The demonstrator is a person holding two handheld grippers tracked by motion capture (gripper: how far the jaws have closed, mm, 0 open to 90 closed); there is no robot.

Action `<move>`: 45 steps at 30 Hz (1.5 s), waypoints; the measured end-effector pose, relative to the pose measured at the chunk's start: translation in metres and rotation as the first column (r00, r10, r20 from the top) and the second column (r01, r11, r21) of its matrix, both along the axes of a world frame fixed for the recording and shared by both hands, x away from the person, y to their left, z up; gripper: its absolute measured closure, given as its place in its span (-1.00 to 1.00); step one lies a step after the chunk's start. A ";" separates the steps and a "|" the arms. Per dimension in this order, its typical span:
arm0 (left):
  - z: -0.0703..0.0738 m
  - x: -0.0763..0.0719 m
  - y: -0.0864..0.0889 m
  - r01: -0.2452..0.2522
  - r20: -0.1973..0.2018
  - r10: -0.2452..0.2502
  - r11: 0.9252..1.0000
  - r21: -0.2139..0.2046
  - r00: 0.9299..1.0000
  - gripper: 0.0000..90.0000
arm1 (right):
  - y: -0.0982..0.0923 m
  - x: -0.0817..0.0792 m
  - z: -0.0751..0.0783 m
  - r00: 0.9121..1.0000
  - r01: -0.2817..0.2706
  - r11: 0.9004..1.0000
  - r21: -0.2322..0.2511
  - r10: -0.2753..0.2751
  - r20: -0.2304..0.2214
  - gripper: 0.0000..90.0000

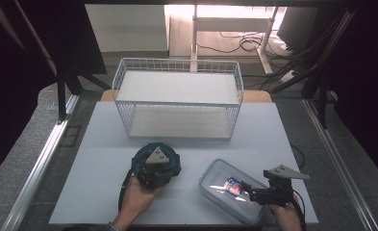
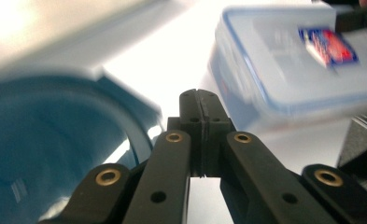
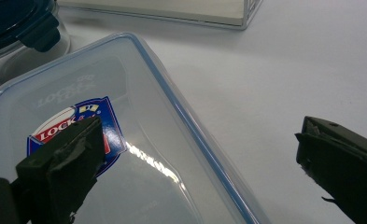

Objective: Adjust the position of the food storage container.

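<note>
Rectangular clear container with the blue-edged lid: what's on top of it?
The lid bears a red-and-blue brand label. One finger of the open right gripper hangs over it. The inside looks empty, though glare hides part.

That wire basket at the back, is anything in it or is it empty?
Empty. The high view shows the white wire basket with both its upper shelf and its bottom shelf bare; the round blue-lidded container and the clear rectangular box sit outside, in front.

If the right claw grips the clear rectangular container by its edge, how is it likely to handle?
The clear container looks like rigid plastic, so it probably stays stiff rather than flexing. Its glossy lid shows glare, so the right claw, open astride its rim, may slip. It seems empty, so likely light; being flat and low, it should slide rather than tip.
</note>
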State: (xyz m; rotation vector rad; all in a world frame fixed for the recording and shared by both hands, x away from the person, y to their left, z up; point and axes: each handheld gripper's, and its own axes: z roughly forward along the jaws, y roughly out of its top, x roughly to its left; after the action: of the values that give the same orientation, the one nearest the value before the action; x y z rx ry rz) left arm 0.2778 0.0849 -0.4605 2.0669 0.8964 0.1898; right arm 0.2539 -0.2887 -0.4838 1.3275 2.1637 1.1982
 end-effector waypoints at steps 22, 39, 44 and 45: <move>-0.019 0.042 0.006 -0.061 -0.040 0.067 0.986 0.156 0.997 1.00 | -0.006 0.000 0.000 1.000 0.005 1.000 0.012 -0.005 -0.012 -0.98; -0.001 0.035 0.056 -0.104 -0.042 0.104 0.994 0.015 0.994 1.00 | -0.002 0.005 -0.002 1.000 0.013 1.000 0.025 -0.012 -0.023 -1.00; -0.019 0.049 0.020 -0.094 -0.083 0.106 0.987 0.133 0.991 1.00 | -0.002 0.004 -0.002 1.000 -0.005 1.000 0.027 0.006 -0.021 -1.00; -0.022 0.051 0.017 -0.108 -0.093 0.127 0.977 0.182 0.988 1.00 | -0.003 0.004 -0.002 1.000 -0.002 1.000 0.029 0.002 -0.022 -1.00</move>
State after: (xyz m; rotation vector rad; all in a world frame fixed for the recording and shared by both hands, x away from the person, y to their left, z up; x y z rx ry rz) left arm 0.3288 0.1020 -0.4824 2.2051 1.1013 0.2346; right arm 0.2580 -0.2915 -0.4862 1.3572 2.1716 1.2256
